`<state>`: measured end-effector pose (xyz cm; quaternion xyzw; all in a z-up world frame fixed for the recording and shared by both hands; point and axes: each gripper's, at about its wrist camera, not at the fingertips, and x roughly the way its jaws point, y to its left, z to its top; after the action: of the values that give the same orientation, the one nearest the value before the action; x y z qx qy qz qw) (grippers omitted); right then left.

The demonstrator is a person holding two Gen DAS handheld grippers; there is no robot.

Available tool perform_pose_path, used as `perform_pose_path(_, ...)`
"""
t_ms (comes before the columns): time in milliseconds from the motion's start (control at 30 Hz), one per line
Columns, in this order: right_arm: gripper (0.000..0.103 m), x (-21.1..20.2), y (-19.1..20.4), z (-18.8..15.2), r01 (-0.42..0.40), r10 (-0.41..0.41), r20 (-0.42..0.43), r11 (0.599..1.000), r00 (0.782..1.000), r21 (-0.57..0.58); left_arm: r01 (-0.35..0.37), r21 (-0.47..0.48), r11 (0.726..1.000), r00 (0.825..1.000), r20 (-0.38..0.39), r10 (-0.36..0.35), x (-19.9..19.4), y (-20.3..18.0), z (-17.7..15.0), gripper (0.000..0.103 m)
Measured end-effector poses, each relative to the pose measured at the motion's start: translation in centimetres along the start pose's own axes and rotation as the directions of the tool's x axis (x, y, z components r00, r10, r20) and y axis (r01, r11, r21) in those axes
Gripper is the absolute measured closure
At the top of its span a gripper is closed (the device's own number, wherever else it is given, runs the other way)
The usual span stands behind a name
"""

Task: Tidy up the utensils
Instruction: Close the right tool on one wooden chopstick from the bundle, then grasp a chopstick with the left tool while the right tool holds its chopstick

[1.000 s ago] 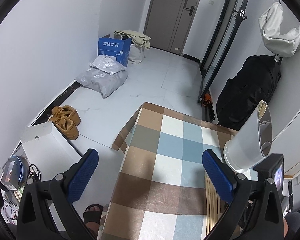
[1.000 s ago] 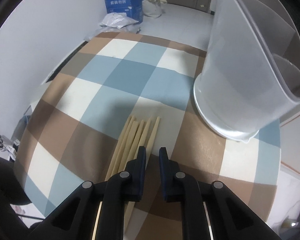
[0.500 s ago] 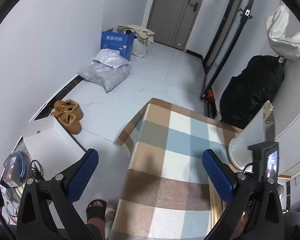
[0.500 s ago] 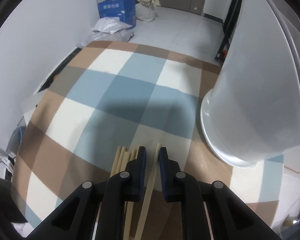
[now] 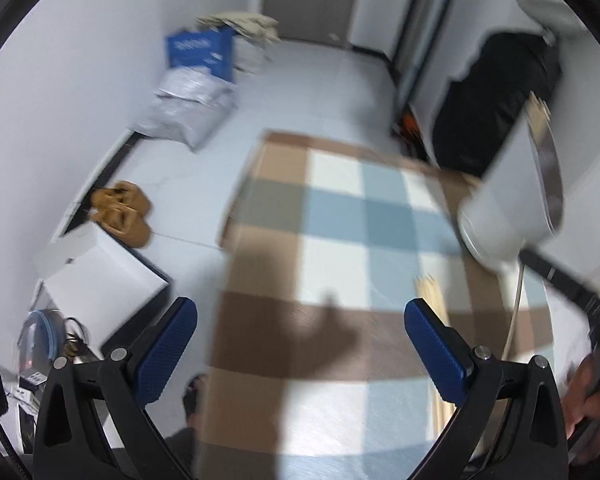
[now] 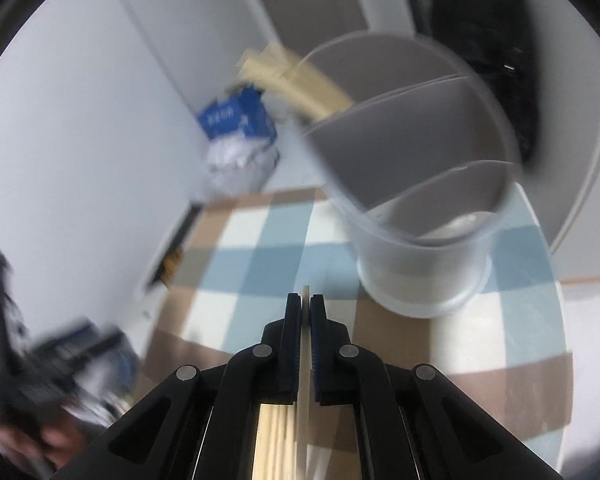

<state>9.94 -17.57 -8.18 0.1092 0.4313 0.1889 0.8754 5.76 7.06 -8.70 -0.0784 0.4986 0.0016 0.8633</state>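
Clamping one pale wooden chopstick (image 6: pixel 305 364), the right tongs (image 6: pixel 305 300) have just been closing, and their blue pads now press the stick from both sides; its tip pokes out just past the fingertips.

Left tongs (image 5: pixel 300 344): jaws wide apart, nothing between the blue pads, poised above the near part of the worktop (image 5: pixel 332 216).

Worktop: covered in a checked cloth of brown, blue and cream squares.

Loose chopsticks (image 5: pixel 434 320): a bundle lying flat on the cloth, just beside the left tongs' right-hand pad in the left wrist view; in the right wrist view the same bundle shows below and behind the right tongs, under the held stick.

Utensil holder (image 6: pixel 424 216): translucent white plastic, round base, divided by curved inner walls into compartments. It stands on the worktop's far right part, close ahead and to the right of the right tongs. More chopsticks (image 6: pixel 296 80) lean out of its far-left compartment. In the left wrist view the holder (image 5: pixel 508 200) appears at the right edge, blurred.

Surroundings, on the floor beyond the worktop: blue carton (image 5: pixel 200 54), grey plastic bags (image 5: pixel 188 112), pair of tan shoes (image 5: pixel 120 212), white box (image 5: pixel 100 276). A black bag (image 5: pixel 496 100) stands by the right wall.

Both views are motion-blurred.
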Motion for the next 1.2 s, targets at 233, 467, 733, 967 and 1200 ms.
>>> perform_pose_path(233,0.100,-2.9,-5.1,-0.9,-0.071,0.059,0.069,0.978,0.996,0.194,0.027,0.074,0.997,0.991,-0.129,-0.017,2.5,-3.9,-1.5,0.002)
perform_pose_path(467,0.100,-4.9,-7.0,-1.3,-0.089,0.065,0.115,0.971,0.991,0.224,-0.014,0.171,0.985,0.985,-0.168,0.044,3.3,-5.8,-3.8,0.002)
perform_pose_path(733,0.100,-7.1,-6.4,-1.5,-0.087,0.058,0.168,0.982,0.984,0.169,-0.026,0.152,0.988,0.972,-0.225,0.061,4.6,-6.0,-4.0,0.002)
perform_pose_path(967,0.100,-7.7,-6.5,-1.2,-0.089,0.061,0.185,0.985,0.981,0.151,-0.061,0.151,0.987,0.969,-0.226,0.095,5.1,-6.5,-3.3,0.002)
perform_pose_path(1200,0.100,-7.5,-6.7,-1.0,-0.083,0.056,0.182,0.986,0.982,0.144,-0.116,0.168,0.979,0.957,-0.246,0.155,6.0,-7.3,-2.8,0.001)
